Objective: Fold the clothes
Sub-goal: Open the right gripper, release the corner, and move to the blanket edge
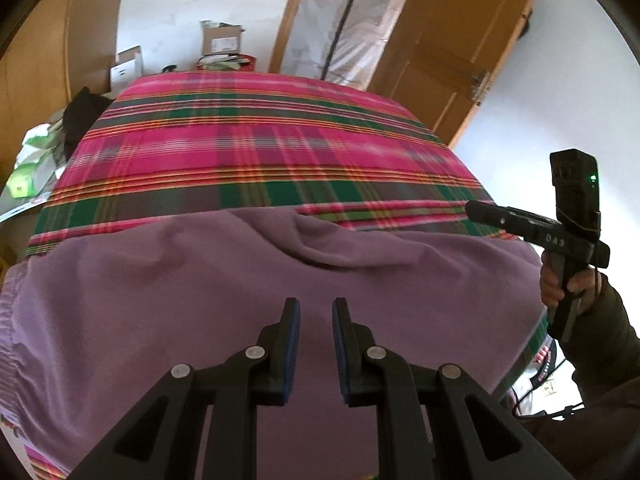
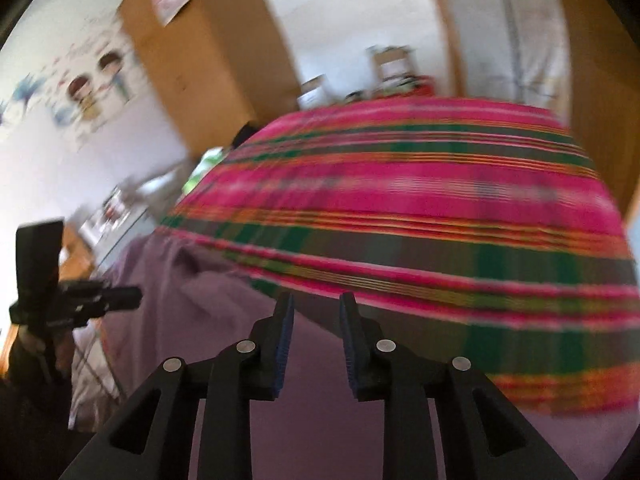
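Both the left gripper [image 1: 316, 308] and the right gripper [image 2: 316, 304] hung with jaws parted and nothing between them, above the purple garment [image 1: 224, 280] spread on the plaid bedcover [image 1: 256, 148]. It looked soft, light and limp; pinching a hem or corner seemed best.

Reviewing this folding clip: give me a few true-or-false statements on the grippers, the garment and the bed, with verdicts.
1. A purple garment lies on a plaid bedspread. True.
2. The left gripper is clamped on the garment. False: its jaws stand apart with nothing between them.
3. The right gripper is open and empty. True.
4. The bedspread is plain blue. False: it is pink, green and orange plaid.
5. Cardboard boxes stand beyond the bed. True.
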A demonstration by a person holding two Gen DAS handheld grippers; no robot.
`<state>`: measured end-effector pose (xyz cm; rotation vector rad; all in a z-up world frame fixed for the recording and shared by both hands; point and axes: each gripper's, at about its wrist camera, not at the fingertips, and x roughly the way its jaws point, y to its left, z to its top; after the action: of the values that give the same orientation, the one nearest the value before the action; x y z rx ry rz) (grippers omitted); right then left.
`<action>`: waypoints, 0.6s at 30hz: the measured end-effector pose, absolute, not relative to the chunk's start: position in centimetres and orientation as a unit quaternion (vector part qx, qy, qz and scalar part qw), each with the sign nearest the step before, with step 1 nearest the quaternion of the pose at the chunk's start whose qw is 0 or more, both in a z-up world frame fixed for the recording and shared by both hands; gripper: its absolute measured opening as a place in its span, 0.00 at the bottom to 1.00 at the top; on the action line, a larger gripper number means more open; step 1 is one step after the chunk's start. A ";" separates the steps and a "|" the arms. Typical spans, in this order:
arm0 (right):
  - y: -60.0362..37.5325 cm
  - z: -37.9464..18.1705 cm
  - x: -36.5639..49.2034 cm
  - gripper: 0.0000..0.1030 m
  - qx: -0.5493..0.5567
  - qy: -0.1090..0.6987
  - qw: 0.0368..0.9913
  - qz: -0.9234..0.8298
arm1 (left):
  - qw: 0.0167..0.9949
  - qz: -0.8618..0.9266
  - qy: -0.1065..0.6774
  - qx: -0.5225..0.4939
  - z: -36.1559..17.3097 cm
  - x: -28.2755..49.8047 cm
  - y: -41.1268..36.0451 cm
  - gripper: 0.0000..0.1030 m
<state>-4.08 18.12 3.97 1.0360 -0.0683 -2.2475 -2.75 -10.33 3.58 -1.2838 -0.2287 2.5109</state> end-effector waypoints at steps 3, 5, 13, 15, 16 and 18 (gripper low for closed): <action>14.8 3.7 -5.4 0.26 0.408 0.002 0.365 -0.837 | 0.139 0.875 -0.091 -0.454 3.3 -3.7 -11.5 0.16; 12.8 3.4 -6.5 0.28 0.417 0.013 0.388 -0.822 | 0.130 0.873 -0.101 -0.459 3.2 -4.3 -12.3 0.16; 6.8 1.1 -9.1 0.30 0.465 0.058 0.450 -0.760 | 0.116 0.867 -0.112 -0.472 2.7 -6.7 -13.5 0.16; 5.9 0.2 -9.7 0.30 0.478 0.063 0.453 -0.750 | 0.114 0.864 -0.116 -0.476 2.5 -7.2 -13.8 0.16; 5.7 -0.1 -9.9 0.30 0.484 0.063 0.455 -0.744 | 0.113 0.863 -0.118 -0.478 2.4 -7.4 -13.9 0.16; 5.4 -0.7 -10.5 0.30 0.499 0.058 0.463 -0.730 | 0.112 0.860 -0.122 -0.482 2.1 -8.1 -14.2 0.16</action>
<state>-10.46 5.42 -0.72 1.2258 0.1429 -1.7949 -8.07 -14.18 2.11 -1.4157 -0.3582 2.5247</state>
